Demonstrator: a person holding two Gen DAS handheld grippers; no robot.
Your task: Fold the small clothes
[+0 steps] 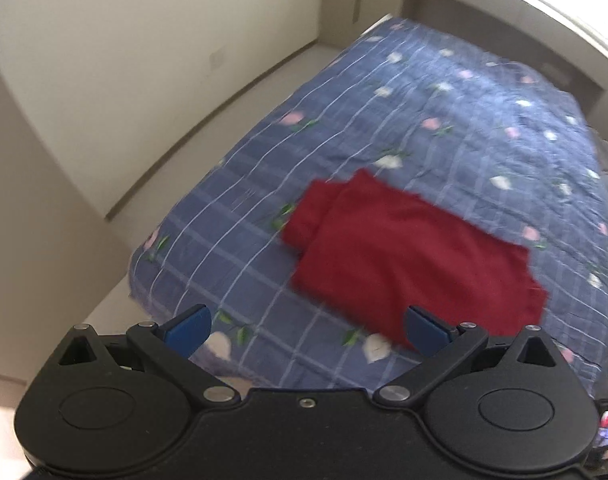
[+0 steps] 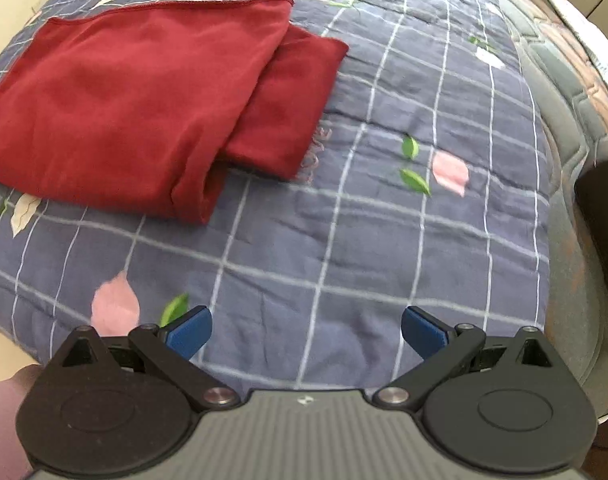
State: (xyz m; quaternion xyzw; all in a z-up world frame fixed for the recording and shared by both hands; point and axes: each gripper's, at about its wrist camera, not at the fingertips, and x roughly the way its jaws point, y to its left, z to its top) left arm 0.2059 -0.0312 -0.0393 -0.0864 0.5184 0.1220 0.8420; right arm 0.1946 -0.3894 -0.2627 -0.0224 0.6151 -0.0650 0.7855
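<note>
1. Your left gripper (image 1: 308,330) is spread wide, holding nothing, above the quilt (image 1: 444,120).
2. Your right gripper (image 2: 306,330) is likewise spread and empty.
3. The folded red garment (image 2: 135,92) lies on the quilt, at ten o'clock in your right view.

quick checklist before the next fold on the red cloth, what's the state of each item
1. Left tool open, holding nothing: ok.
2. Right tool open, holding nothing: ok.
3. Red fabric garment lying on the blue checked floral quilt, not hanging off: ok.
4. Garment flat and squared: not ok, an under layer sticks out at one side.
5. Either tool touching the garment: no, both apart.
6. Fold finished: cannot tell.
</note>
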